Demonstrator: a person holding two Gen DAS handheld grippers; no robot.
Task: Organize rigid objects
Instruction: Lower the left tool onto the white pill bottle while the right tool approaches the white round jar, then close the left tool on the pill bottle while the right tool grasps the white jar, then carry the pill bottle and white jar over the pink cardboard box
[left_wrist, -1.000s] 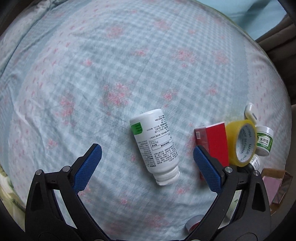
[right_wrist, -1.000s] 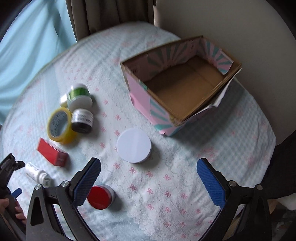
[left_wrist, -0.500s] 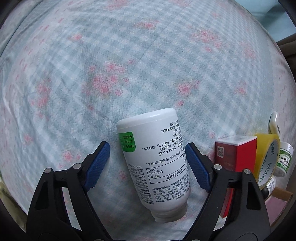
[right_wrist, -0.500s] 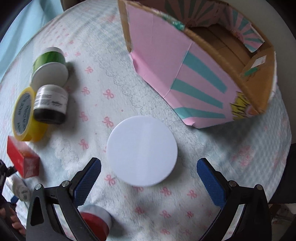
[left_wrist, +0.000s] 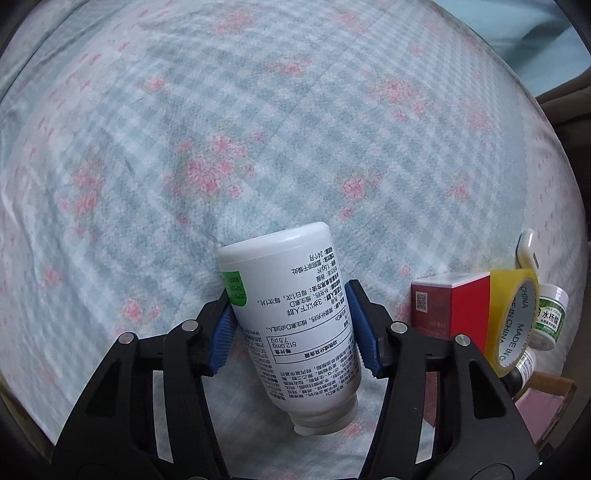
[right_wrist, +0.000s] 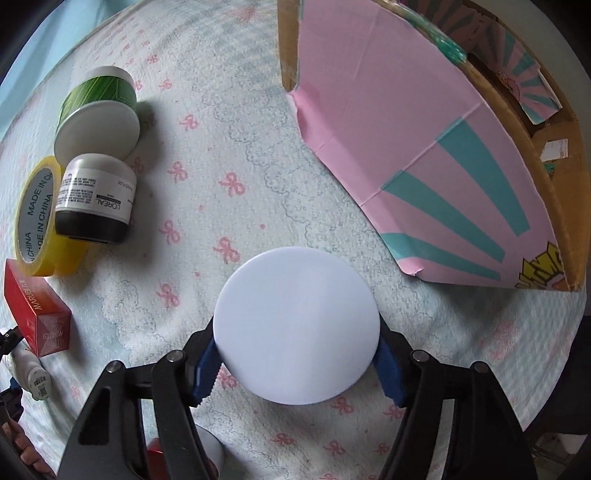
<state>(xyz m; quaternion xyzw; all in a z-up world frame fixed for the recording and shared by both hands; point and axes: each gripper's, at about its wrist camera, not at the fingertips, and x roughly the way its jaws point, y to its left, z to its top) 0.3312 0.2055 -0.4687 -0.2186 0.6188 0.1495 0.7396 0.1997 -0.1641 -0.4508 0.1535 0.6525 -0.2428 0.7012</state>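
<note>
Gripping across its printed label, the left gripper (left_wrist: 291, 328) was closed on the white pill bottle (left_wrist: 291, 325), which lay on its side with its cap toward the camera. The right gripper (right_wrist: 297, 365) was closed on the white round lid (right_wrist: 297, 326) of a flat container, its blue pads (right_wrist: 207, 363) pressed against the rim on both sides. Both things were held low over the floral tablecloth (left_wrist: 258, 129); whether either was lifted clear could not be told.

A slip was judged the main risk: the bottle was smooth and round and was held near its middle, so it could be rolled or tilted out of the pads during transport. The round container was gripped only at its edge and could be twisted free, or knocked against the wall of the pink cardboard box (right_wrist: 424, 177), which stood close ahead of it and was judged the likely destination.

The soft, wrinkled cloth offered an uneven base. Nearby were seen the yellow tape roll (right_wrist: 37, 218), the red carton (right_wrist: 37, 314), the dark jar (right_wrist: 96, 199) and the green jar (right_wrist: 99, 114), clustered together; a curtain was glimpsed at the edge
</note>
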